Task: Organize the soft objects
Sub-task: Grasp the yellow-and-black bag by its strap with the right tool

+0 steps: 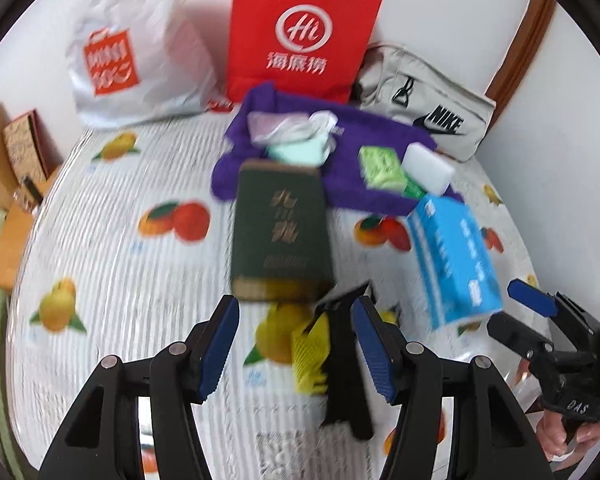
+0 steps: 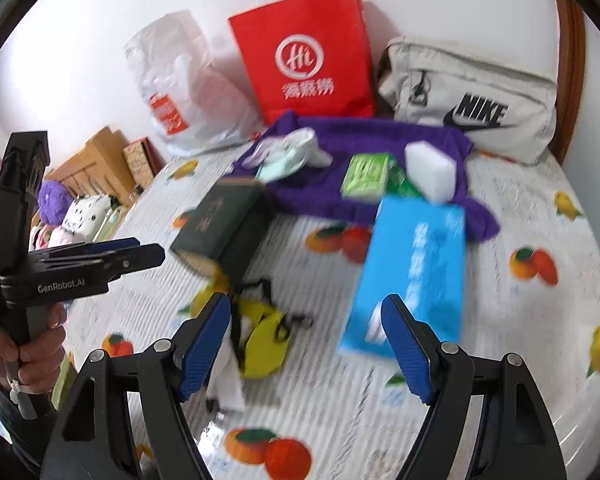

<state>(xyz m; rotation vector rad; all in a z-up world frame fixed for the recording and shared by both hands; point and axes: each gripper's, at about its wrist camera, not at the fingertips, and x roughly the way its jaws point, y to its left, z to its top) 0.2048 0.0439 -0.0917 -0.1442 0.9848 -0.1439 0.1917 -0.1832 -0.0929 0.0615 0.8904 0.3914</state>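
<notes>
- The left gripper (image 1: 296, 344) hangs over a bed covered with a white sheet (image 1: 120, 264) printed with fruit; its blue-padded jaws stand apart with nothing clamped between them.
- The right gripper (image 2: 306, 344) hangs over the same bed, its jaws spread wider and also bare of any load.
- A hand (image 2: 24, 340) grips the left tool's handle at the left edge of the right wrist view.
- Just beyond the left gripper's fingers lie a yellow mesh pouch (image 1: 310, 354) and a black strap (image 1: 346, 364), both on the sheet.
- A dark green box (image 1: 280, 228) lies flat past the pouch, touching the near edge of a purple towel (image 1: 364, 136).
- On the towel sit a crumpled pale cloth (image 1: 296, 130), a light green packet (image 1: 382, 168) and a white sponge block (image 1: 428, 168); the block and packet lie just beside each other.
- A blue tissue pack (image 2: 414, 272) lies right of the green box, its near end in front of the right gripper.
- Against the wall behind the towel stand a white plastic bag (image 1: 132, 48), a red paper bag (image 1: 300, 36) and a grey sports bag (image 1: 432, 100).
- Both views are blurred, so small print on the packs cannot be read.
</notes>
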